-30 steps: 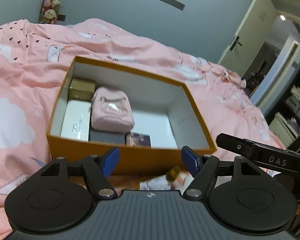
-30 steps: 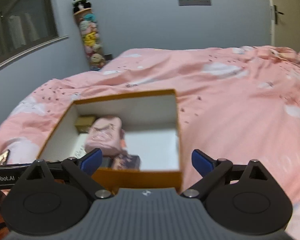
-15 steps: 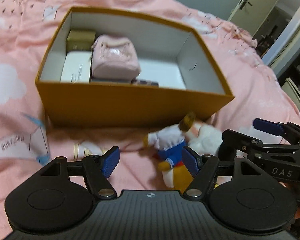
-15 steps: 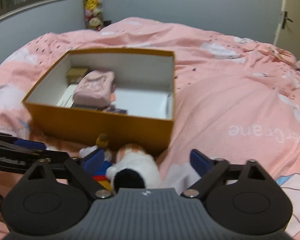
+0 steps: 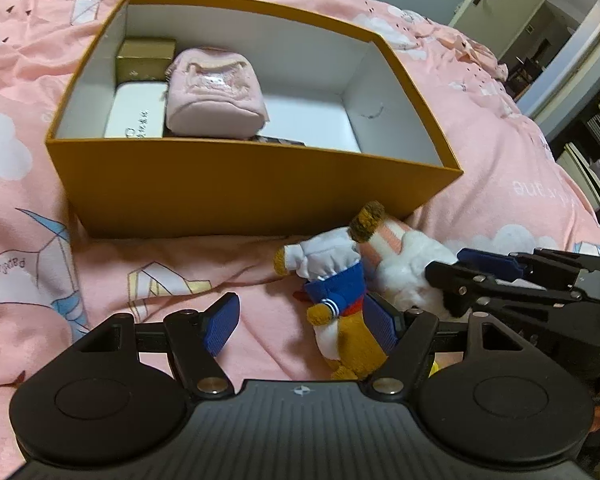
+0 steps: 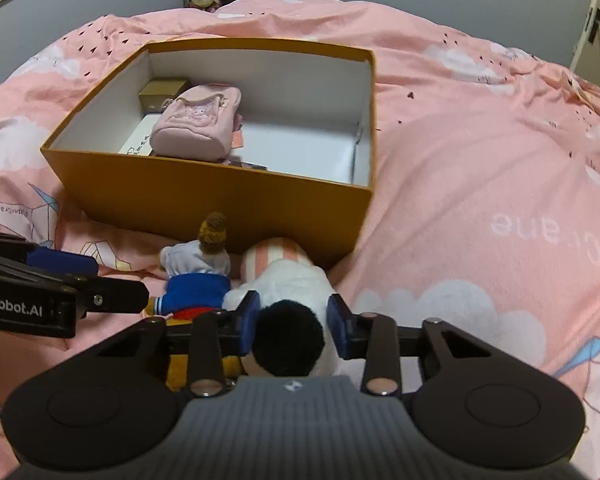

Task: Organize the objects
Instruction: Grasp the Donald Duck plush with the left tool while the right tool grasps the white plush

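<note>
- White plush toy (image 6: pixel 296 292), black-tufted, lying on the bed (image 6: pixel 480 152) just in front of the orange box (image 6: pixel 220 196), touching a sailor-suited plush (image 6: pixel 196 280) on its left.
- Right gripper (image 6: pixel 294 320) straddling the black tuft, jaws apart, pads just beside it, not yet clamped.
- Left gripper (image 5: pixel 300 322) low beside the sailor-suited plush, jaws wide apart, one pad against the doll.
- Best closed slowly on the body rather than the loose tuft; soft fill likely to squash and slip.
- Lift clear of the near wall, then drop into the bare right half, away from the pink pouch (image 6: pixel 198 122).
</note>
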{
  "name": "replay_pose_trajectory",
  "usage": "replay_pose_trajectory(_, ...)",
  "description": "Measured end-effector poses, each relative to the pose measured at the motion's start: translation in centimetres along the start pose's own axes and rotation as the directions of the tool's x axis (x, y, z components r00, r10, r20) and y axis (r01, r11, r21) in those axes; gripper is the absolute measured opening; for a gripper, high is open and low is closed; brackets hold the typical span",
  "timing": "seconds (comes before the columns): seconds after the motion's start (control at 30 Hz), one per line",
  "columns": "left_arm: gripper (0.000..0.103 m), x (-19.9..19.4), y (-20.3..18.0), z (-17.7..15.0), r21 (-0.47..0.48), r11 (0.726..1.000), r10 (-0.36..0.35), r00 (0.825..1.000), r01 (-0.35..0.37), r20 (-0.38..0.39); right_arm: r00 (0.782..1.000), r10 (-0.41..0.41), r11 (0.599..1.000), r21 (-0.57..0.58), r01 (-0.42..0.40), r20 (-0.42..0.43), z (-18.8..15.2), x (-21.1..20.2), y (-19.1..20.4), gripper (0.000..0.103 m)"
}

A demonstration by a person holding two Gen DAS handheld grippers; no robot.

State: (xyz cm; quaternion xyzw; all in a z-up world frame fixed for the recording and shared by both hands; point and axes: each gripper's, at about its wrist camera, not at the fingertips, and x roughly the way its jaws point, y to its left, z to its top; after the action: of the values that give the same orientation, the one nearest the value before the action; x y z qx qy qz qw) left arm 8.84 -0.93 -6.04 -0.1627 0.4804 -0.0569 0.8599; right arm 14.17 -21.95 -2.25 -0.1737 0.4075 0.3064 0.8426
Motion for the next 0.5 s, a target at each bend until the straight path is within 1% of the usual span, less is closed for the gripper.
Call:
replay_pose_trajectory(0.07,0.082,0.2,-0.2,-0.1,0.007,1.000,-0.030,1.000,0.030,-0.010,1.000,-0.012,1.000,0.016,0.012,-0.002,-0.1,-0.3,-0.6,0.034)
replay_pose_trajectory(0.13,0.082,0.4,-0.6,-0.3,0.015,0.999,-0.052,0.998,0.053,-0.025,1.000,-0.017,0.999,0.038,0.017,-0.009,-0.3,-0.6,-1.2,0.034)
replay_pose_trajectory(0.3,0.081,1.5,-1.4,-0.6,0.017,0.995,-0.097,0.993,0.099,-0.066,0.999,0.009,0.994,0.108,-0.006,-0.032,-1.3,-0.6,-2.6,0.033)
replay_pose_trajectory(0.4,0.081,2.0,-2.1,-0.4,0.020,0.996,-0.086,0.993,0.088,-0.078,0.999,0.029,0.990,0.142,-0.023,-0.037,-1.8,-0.7,-3.1,0.033)
replay_pose_trajectory(0.5,0.081,3.1,-2.2,0.0,-0.019,0.998,-0.066,0.992,0.064,-0.111,0.998,0.047,0.986,0.163,-0.040,-0.038,-2.2,-0.7,-3.5,0.033)
